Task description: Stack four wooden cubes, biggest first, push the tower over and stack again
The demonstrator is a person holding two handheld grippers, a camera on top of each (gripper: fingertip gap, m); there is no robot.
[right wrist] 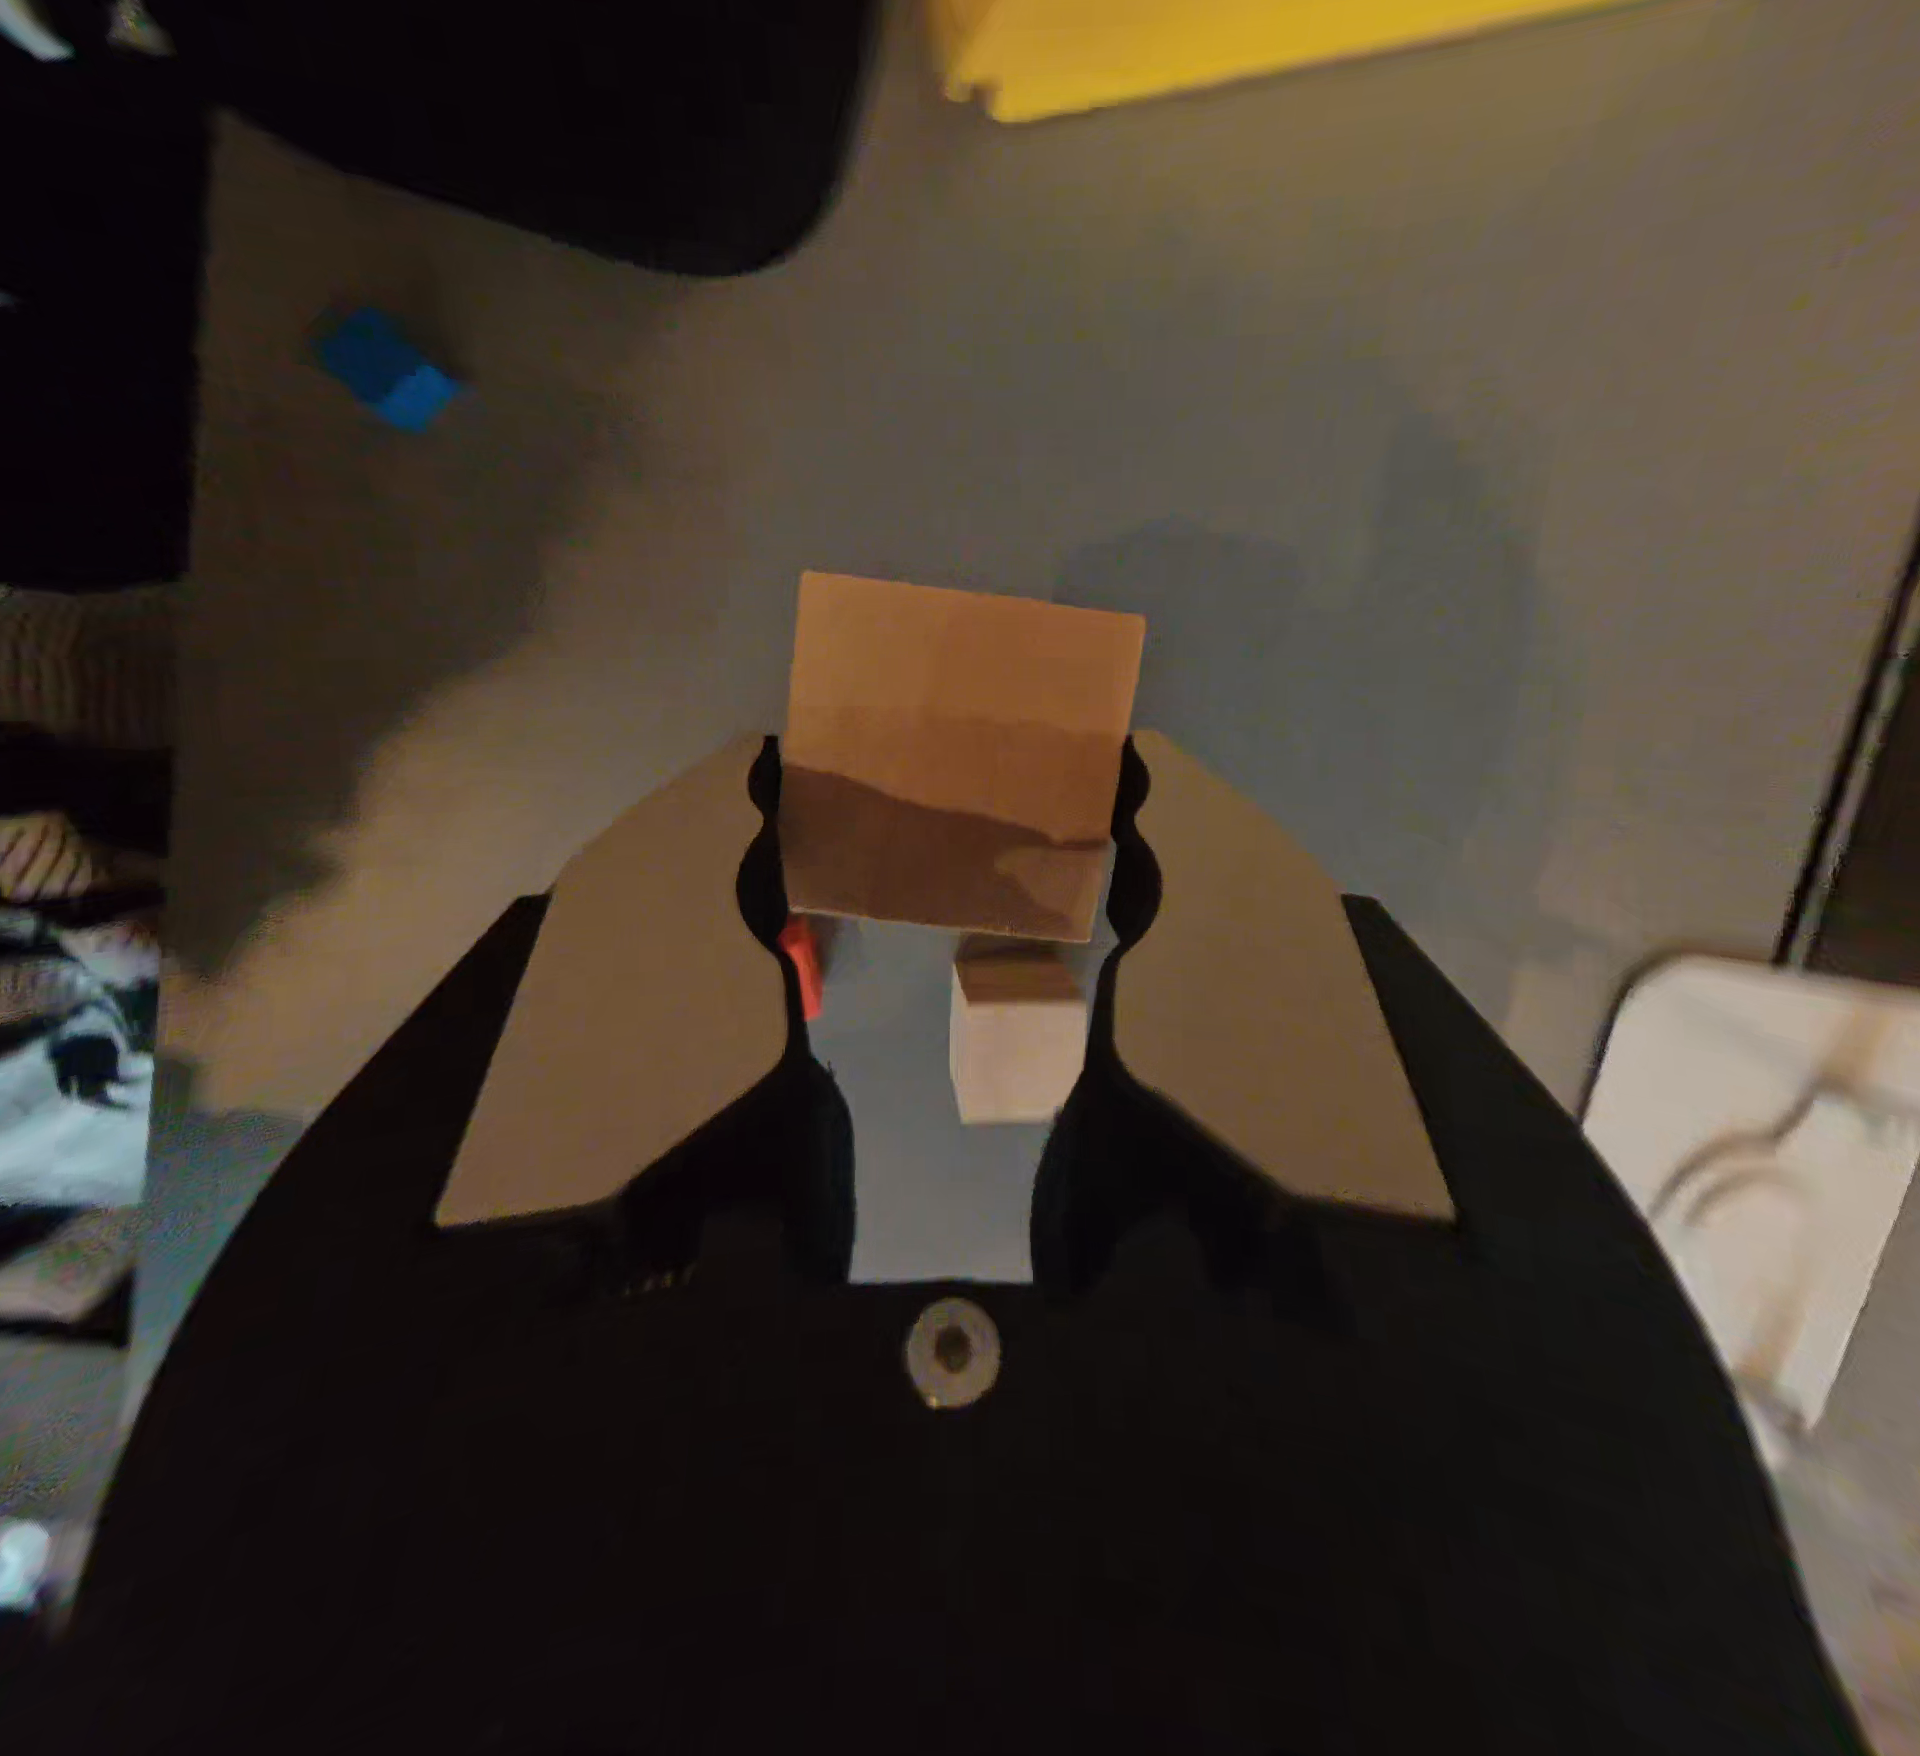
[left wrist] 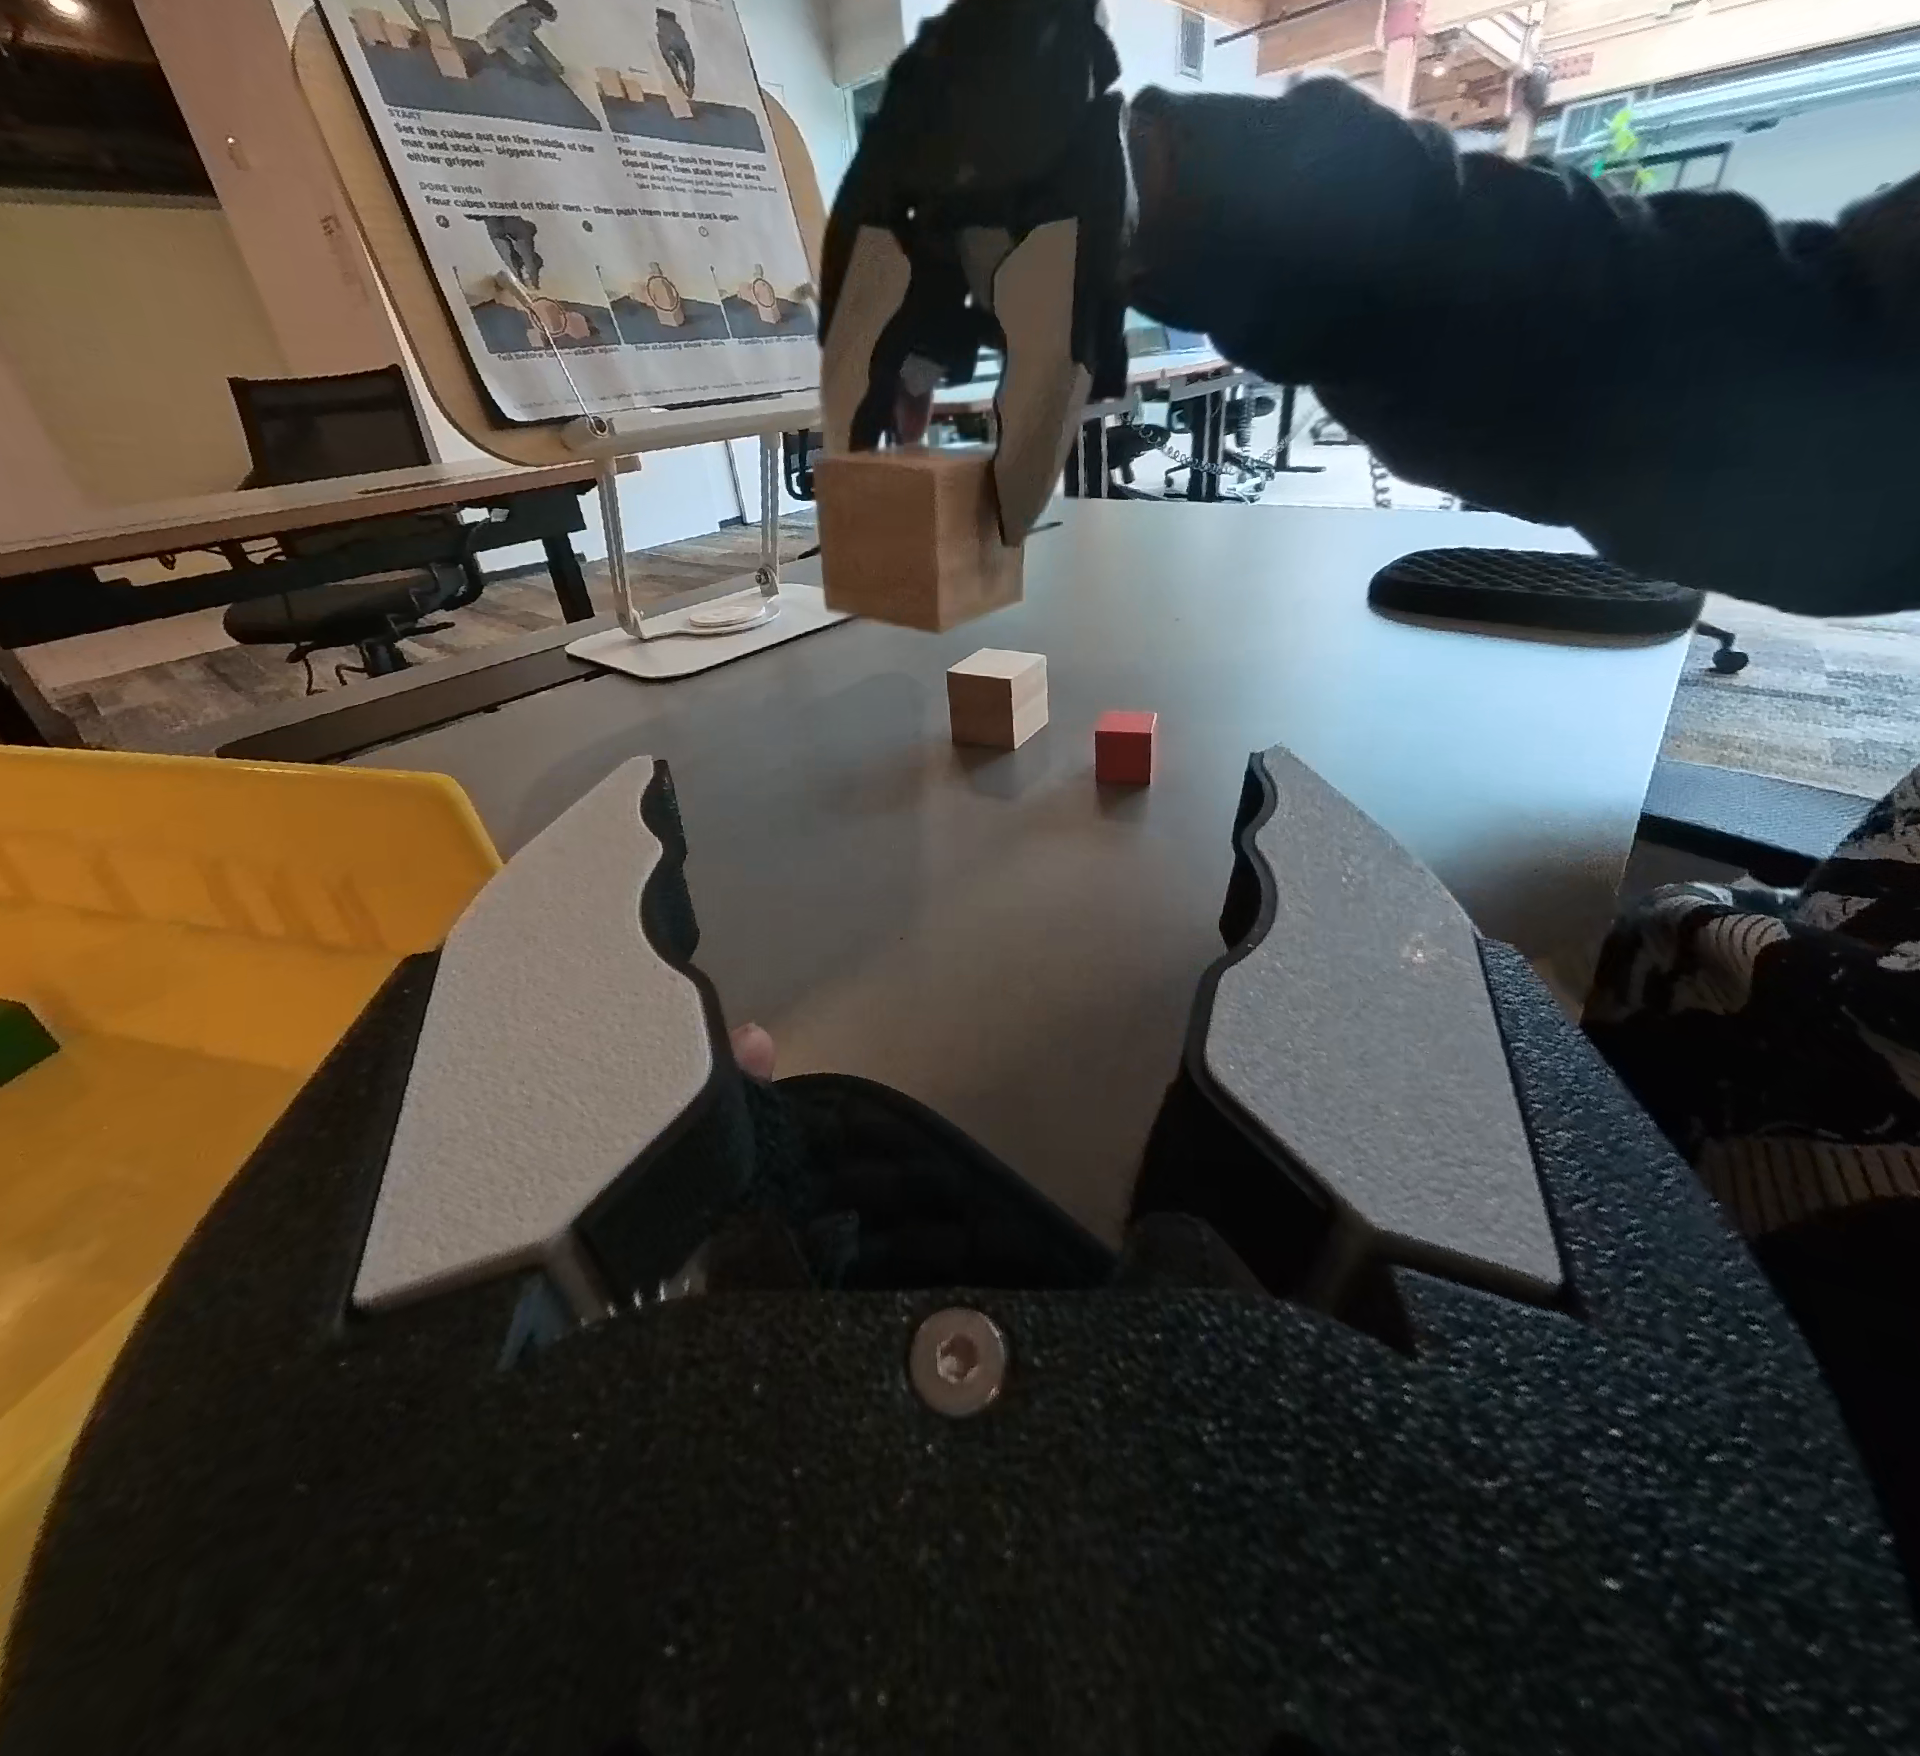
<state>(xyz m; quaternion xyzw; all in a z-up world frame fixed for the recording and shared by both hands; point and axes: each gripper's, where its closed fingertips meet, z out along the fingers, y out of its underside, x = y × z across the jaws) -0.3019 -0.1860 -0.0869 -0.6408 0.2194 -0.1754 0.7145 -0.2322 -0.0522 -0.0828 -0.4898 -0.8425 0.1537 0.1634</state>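
On grey table (left wrist: 1299, 667): two cubes; right tongs (left wrist: 935, 459) grip one.

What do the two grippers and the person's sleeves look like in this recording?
Both grippers look alike. The left gripper has a black, grainy-textured body, two pale grey fingers with wavy black inner edges, and a silver hex screw at its centre. The right gripper matches it. The hand carrying it wears a black glove and dark sleeve. No cables show.

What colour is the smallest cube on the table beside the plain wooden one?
Red; the left wrist view shows it best.
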